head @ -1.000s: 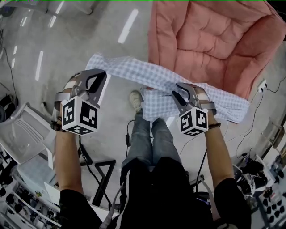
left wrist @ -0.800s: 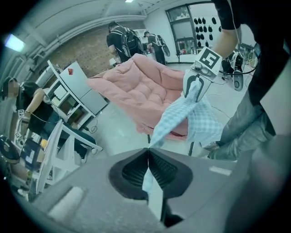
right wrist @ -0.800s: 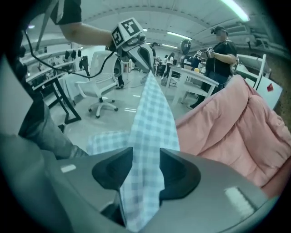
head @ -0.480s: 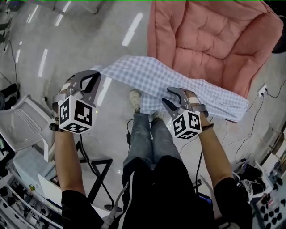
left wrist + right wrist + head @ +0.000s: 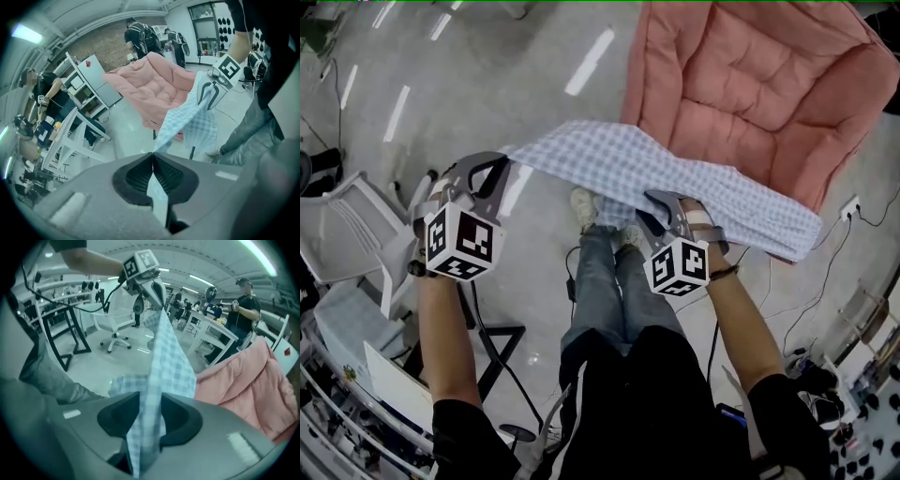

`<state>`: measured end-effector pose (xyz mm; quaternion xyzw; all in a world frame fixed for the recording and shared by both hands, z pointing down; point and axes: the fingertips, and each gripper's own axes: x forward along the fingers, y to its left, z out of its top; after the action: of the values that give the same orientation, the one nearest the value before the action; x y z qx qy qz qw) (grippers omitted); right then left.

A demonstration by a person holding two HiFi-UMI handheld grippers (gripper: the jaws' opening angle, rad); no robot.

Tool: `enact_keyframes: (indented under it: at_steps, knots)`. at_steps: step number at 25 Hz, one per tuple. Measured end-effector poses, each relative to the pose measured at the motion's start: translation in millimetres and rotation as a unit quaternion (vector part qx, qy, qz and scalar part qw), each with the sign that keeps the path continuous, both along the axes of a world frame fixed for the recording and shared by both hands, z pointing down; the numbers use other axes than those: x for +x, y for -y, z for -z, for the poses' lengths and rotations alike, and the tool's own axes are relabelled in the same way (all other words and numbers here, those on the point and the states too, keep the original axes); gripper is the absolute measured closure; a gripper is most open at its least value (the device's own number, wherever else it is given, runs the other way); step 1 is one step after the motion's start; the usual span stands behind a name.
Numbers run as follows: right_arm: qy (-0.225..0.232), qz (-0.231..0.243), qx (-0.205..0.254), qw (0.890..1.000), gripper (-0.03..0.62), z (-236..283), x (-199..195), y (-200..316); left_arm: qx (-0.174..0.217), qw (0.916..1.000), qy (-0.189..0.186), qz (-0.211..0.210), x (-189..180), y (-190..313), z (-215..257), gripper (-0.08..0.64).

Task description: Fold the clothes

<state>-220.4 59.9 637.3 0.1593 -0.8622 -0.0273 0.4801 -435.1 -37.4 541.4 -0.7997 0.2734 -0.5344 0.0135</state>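
Left gripper view: checked cloth (image 5: pixel 185 119) between left hand-held gripper (image 5: pixel 153 153) jaws

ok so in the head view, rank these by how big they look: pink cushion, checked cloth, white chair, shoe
1. pink cushion
2. checked cloth
3. white chair
4. shoe
The cloth is held up nearer the camera, which makes it look larger.
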Motion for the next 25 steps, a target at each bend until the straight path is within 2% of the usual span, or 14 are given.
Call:
enact_keyframes:
  at_steps: [2,4,11,17,25]
  knots:
    - [-0.015,-0.007,0.033,0.999,0.548,4,4,4,-0.004,1.0000,-0.002,0.006,-8,-10,-4,0.551]
    - [-0.005,-0.021,0.030,0.999,0.569,10,6,2,-0.015,0.9999,0.002,0.005,-15,-25,-16,0.551]
    - [-0.003,-0.043,0.022,0.999,0.584,19,15,-14,-0.056,0.9982,-0.016,0.012,-23,-73,-69,0.551]
    - [-0.004,-0.051,0.032,0.998,0.584,42,9,-33,-0.064,0.9976,-0.024,0.010,-28,-93,-90,0.551]
    - [-0.025,-0.041,0.000,0.999,0.584,27,3,-67,-0.096,0.9940,-0.049,0.023,-37,-126,-123,0.549]
